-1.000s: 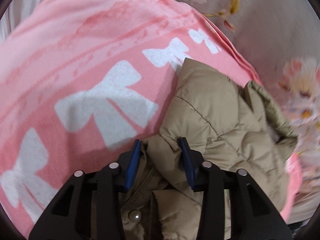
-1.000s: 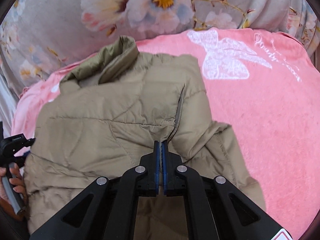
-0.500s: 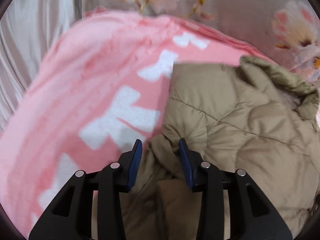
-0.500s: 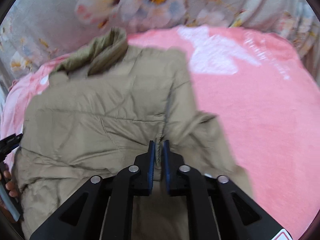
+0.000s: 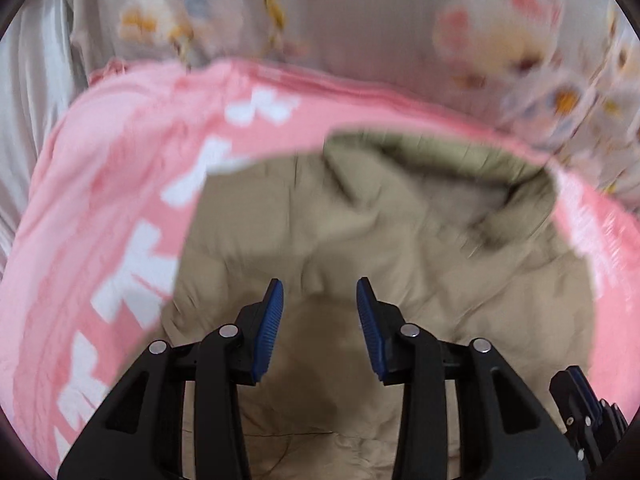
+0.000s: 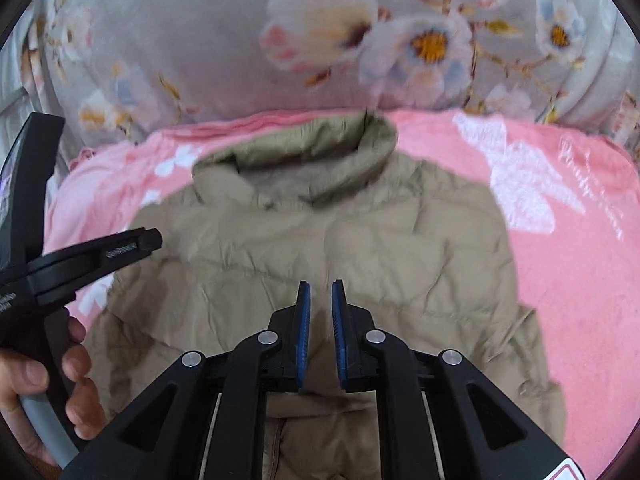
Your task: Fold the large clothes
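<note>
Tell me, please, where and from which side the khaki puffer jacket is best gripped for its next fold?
Probably the khaki puffer jacket at its right side edge, coming in from the pink blanket side: the body lies flat with the collar away, so only edges offer a thin fold to pinch.

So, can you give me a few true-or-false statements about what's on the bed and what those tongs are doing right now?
1. The tan puffer jacket lies on a pink blanket. True.
2. The jacket's collar points toward the floral bedding. True.
3. The right tongs are clamped on a sleeve. False: there is a narrow gap between the pads and nothing in it; they have just opened.
4. The left tongs grip the blanket. False: they are open above the jacket, holding nothing.
5. The blanket is plain pink. False: it has white bow shapes.
</note>
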